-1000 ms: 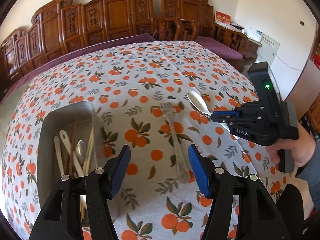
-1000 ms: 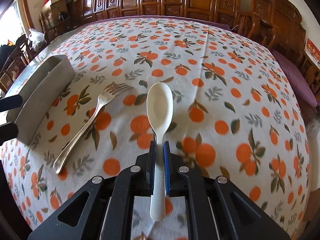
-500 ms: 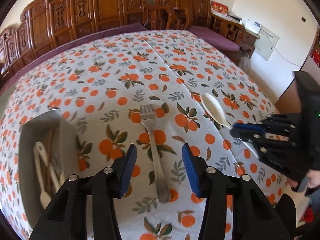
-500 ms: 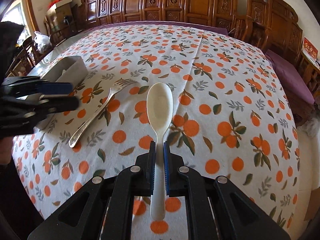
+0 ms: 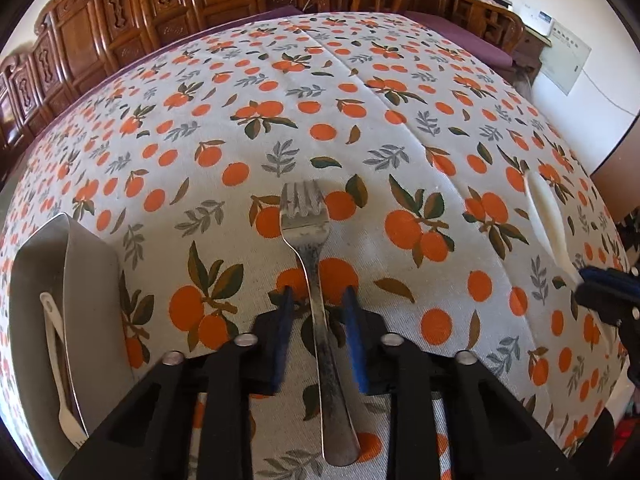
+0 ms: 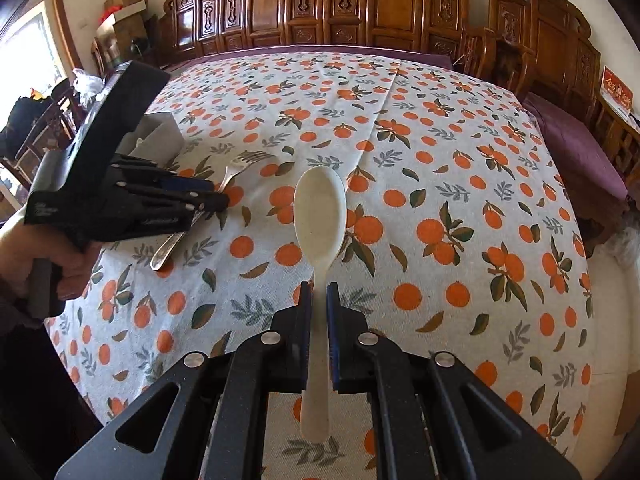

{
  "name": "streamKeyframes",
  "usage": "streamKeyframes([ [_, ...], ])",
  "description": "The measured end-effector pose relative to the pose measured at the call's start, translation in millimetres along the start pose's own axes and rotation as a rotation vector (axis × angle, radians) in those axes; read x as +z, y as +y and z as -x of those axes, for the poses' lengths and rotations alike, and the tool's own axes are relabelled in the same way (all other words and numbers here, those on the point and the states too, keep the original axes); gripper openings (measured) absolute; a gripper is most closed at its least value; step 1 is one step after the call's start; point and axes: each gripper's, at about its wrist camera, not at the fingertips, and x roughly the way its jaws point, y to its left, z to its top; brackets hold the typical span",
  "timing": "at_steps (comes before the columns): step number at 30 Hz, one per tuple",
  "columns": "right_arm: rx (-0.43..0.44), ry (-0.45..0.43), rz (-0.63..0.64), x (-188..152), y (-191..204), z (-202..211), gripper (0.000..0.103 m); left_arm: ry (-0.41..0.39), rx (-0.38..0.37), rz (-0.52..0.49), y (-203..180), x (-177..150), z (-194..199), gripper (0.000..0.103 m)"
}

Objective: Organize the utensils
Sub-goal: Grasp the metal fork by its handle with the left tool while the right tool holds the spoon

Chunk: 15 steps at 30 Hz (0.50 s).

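Observation:
A metal fork (image 5: 304, 216) lies on the orange-print tablecloth, tines pointing away from me. My left gripper (image 5: 318, 300) straddles its handle and its jaws are closing; a gap still shows between each blue pad and the handle. The right wrist view shows the same fork (image 6: 240, 162) under the left gripper (image 6: 216, 200). My right gripper (image 6: 319, 292) is shut on the handle of a white spoon (image 6: 320, 208), held above the cloth with its bowl pointing forward. In the left wrist view, the spoon (image 5: 546, 216) and the right gripper (image 5: 600, 280) sit at the right edge.
A grey utensil tray (image 5: 92, 280) stands left of the fork, with a white plastic fork (image 5: 54, 340) and other pieces inside. The tray (image 6: 160, 128) is partly hidden behind the left gripper. Carved wooden chairs (image 6: 360, 4) line the table's far side. A hand (image 6: 60, 256) holds the left gripper.
My left gripper came down over the fork's handle and its jaws narrowed around it. The right gripper rose a little with the spoon and drifted to the right in the left wrist view.

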Motion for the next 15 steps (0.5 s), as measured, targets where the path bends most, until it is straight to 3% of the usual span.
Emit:
streamKeyframes([
  [2,0.003,-0.001,-0.002,0,2,2,0.009,0.004,-0.002,0.0,1,1,-1,0.008],
  [8,0.009,-0.015,0.001,-1,16,16,0.009,0.024,-0.004,-0.014,2,-5,5,0.006],
  [15,0.019,-0.038,0.016,-2,39,35,0.009,-0.021,-0.003,-0.022,4,-22,42,0.006],
])
